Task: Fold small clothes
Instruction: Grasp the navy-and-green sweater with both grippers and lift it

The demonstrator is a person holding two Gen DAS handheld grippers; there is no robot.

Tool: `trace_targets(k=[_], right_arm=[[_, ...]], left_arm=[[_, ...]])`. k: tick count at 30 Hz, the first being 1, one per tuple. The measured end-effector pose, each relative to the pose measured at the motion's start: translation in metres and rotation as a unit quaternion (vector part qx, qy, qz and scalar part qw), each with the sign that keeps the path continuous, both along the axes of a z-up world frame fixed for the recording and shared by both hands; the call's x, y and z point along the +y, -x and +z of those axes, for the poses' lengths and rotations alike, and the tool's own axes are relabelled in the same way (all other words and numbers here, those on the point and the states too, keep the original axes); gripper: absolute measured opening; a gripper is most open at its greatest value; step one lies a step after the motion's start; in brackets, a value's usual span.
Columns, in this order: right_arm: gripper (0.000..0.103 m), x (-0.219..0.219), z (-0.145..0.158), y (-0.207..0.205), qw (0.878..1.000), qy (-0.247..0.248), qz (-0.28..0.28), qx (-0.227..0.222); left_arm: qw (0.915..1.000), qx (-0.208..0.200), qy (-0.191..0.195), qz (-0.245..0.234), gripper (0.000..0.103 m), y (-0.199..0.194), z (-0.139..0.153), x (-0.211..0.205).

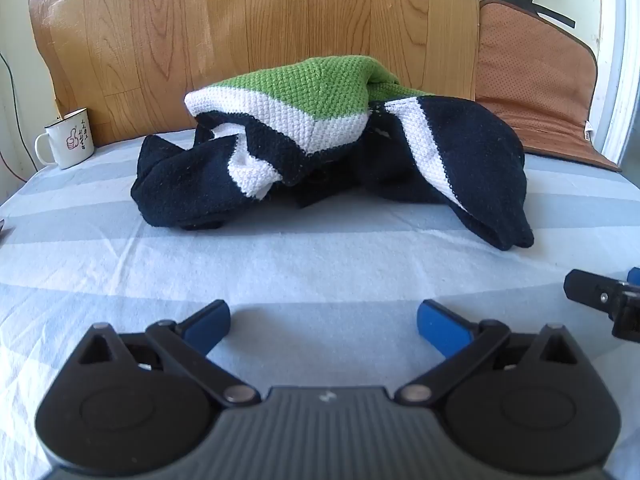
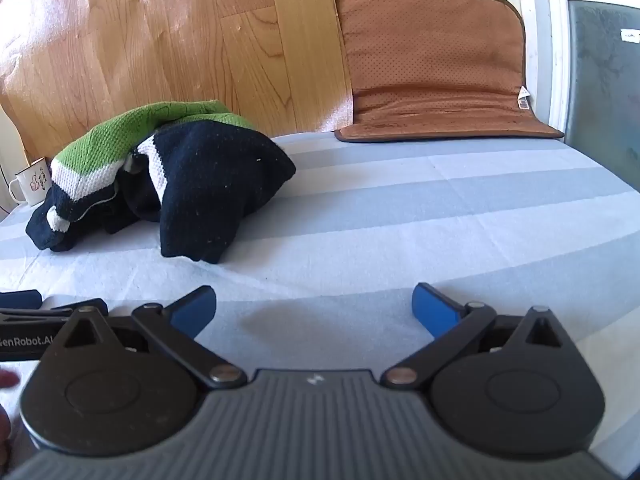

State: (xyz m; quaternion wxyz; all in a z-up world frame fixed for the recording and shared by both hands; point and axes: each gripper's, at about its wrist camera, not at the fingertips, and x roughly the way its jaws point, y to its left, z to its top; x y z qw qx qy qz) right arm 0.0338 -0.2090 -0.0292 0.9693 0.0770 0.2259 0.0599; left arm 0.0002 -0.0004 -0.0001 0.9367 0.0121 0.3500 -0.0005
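Note:
A small knitted sweater (image 1: 320,144), navy with white and green bands, lies crumpled in a heap on the blue-and-white striped sheet (image 1: 320,264). In the right wrist view the sweater (image 2: 192,176) sits at the left, ahead of the gripper. My left gripper (image 1: 323,326) is open and empty, low over the sheet, short of the sweater. My right gripper (image 2: 314,312) is open and empty, to the right of the sweater. The right gripper's finger shows at the left view's right edge (image 1: 600,292). The left gripper shows at the right view's left edge (image 2: 44,312).
A white enamel mug (image 1: 68,138) stands at the back left by the wooden panel (image 1: 260,20). A brown mat (image 2: 436,64) leans on the wall at the back right, its lower part lying on the sheet. A window frame (image 2: 560,60) stands at the far right.

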Motion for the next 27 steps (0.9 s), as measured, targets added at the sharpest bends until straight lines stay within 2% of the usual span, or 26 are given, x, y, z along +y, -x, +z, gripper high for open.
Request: trace_targets(k=[6,10,12,14,16,18,20,22,23,24,25,26,27], right_arm=[[0.103,-0.002,0.0,0.0,1.0,-0.011,0.001,-0.003],[0.103,-0.006,0.001,0.002,1.0,-0.029,0.004,-0.007],[0.103,-0.011,0.001,0.002,0.999,-0.049,0.007,-0.011],[0.095,-0.016,0.002,0.001,0.997,-0.067,0.012,-0.022],[0.077,-0.016,0.009,-0.004,0.996,-0.076,0.032,-0.032],[0.076,-0.013,0.019,-0.011,0.994,-0.087,0.05,-0.037],[0.078,-0.003,0.025,-0.023,0.992,-0.095,0.076,-0.036],[0.078,0.011,0.027,-0.041,0.988,-0.101,0.111,-0.017],[0.077,0.019,0.024,-0.05,0.987,-0.102,0.122,-0.001],[0.072,0.027,0.021,-0.059,0.987,-0.101,0.126,0.014],[0.036,0.034,0.018,-0.065,0.986,-0.098,0.134,0.02],[0.013,0.036,0.017,-0.066,0.985,-0.096,0.141,0.018],[0.013,0.037,0.02,-0.066,0.986,-0.093,0.136,0.01]], left_arm=[[1.0,0.0,0.003,-0.008,0.103,0.002,0.001,0.001],[0.9992,-0.004,0.015,-0.036,0.103,0.01,0.001,0.006],[0.9991,-0.011,0.017,-0.038,0.095,0.014,0.006,0.017],[0.9992,-0.026,0.01,-0.027,0.09,0.011,0.015,0.034],[0.9985,-0.053,0.006,-0.015,0.089,0.01,0.028,0.048],[0.9977,-0.068,-0.003,-0.005,0.087,0.003,0.037,0.056],[0.9974,-0.07,-0.017,-0.001,0.079,-0.011,0.042,0.057],[0.9974,-0.068,-0.023,-0.009,0.074,-0.025,0.041,0.052],[0.9974,-0.065,-0.026,-0.014,0.063,-0.033,0.04,0.048],[0.9977,-0.06,-0.027,-0.019,0.055,-0.041,0.037,0.044],[0.998,-0.053,-0.025,-0.025,0.034,-0.048,0.035,0.04],[0.9982,-0.049,-0.022,-0.028,0.012,-0.054,0.034,0.039],[0.9985,-0.047,-0.019,-0.023,0.011,-0.057,0.034,0.039]])
